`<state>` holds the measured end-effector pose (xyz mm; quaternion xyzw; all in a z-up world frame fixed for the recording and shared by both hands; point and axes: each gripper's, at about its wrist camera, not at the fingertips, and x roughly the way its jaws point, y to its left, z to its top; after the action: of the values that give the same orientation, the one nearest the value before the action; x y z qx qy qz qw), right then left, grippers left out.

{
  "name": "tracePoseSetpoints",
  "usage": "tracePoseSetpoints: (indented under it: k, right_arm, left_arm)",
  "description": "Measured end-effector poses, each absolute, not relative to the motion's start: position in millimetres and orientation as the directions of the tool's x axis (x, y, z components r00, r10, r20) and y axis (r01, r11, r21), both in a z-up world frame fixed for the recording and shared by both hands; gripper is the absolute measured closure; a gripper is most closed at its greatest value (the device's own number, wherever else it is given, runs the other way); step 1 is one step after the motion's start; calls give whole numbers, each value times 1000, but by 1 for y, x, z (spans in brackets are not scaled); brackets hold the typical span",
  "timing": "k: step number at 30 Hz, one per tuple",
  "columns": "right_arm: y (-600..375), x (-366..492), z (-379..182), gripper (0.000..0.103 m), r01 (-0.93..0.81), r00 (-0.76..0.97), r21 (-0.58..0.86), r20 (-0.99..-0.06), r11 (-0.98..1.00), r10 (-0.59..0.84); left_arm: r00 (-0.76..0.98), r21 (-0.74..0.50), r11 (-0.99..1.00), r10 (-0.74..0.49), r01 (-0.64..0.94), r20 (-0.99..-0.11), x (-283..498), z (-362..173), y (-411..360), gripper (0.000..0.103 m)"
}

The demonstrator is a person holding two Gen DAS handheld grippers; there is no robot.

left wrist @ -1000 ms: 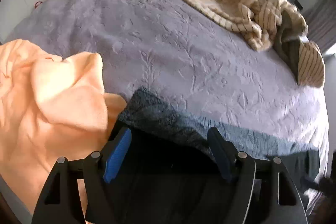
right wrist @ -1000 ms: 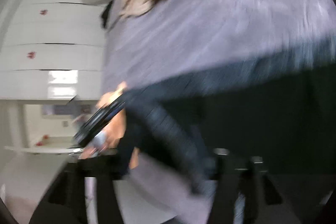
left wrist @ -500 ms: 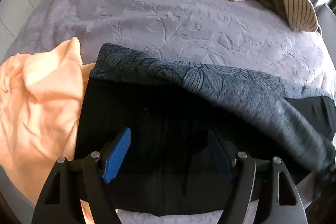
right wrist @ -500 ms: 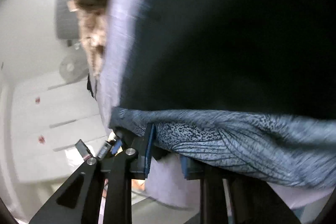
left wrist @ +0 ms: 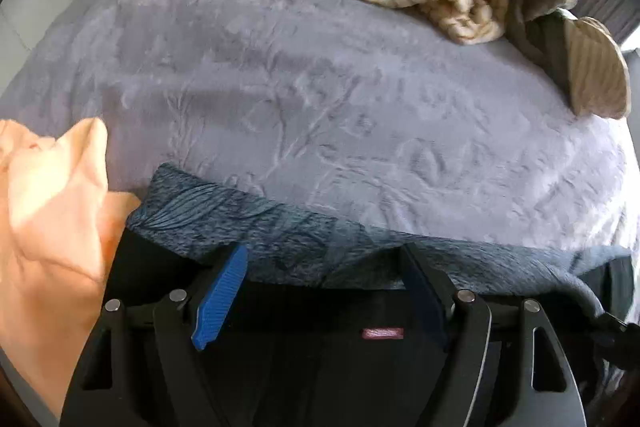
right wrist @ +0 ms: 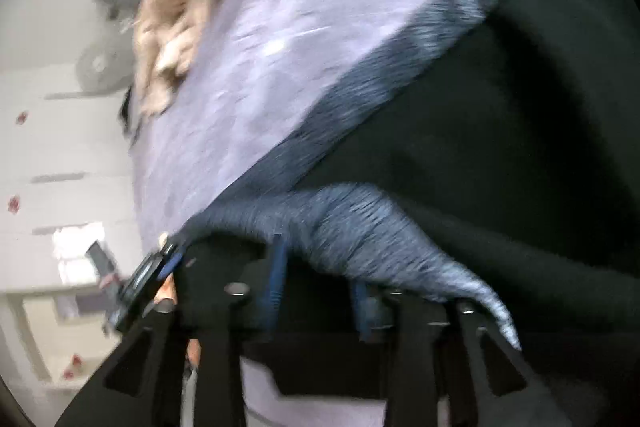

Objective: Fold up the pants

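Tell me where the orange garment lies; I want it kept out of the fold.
In the left wrist view, the orange garment lies at the left edge of the purple bedspread, its right edge against the pants.

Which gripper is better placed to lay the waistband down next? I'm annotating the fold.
Right, probably. The right gripper looks closed on the blue waistband, though blur hides the contact. The left gripper is open over the pants, holding nothing.

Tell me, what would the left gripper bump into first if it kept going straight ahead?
Probably the pants' patterned blue-grey band, lying right at the left gripper's open fingers. Beyond that is only bare purple bedspread.
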<state>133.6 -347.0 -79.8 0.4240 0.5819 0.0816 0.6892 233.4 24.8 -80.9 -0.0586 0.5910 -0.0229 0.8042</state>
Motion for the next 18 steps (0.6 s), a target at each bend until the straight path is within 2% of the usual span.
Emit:
tracePoseSetpoints:
  k: [5, 9, 12, 18]
  right_arm:
    - [-355, 67, -26, 50, 309, 357, 686, -726, 659, 588]
    - [-396, -12, -19, 50, 440, 406, 624, -779, 646, 477]
    - [-430, -85, -28, 49, 568, 406, 571, -821, 593, 402]
    - [-476, -197, -70, 48, 737, 353, 487, -869, 468, 348]
  left_arm:
    - [291, -109, 979, -156, 174, -944, 198, -51, -7, 24]
    - [173, -265, 888, -349, 376, -921, 155, -32, -74, 24]
    - [5, -429, 787, -481, 444, -877, 129, -38, -137, 24]
    - [-207, -545, 690, -514, 477, -832, 87, -64, -252, 24]
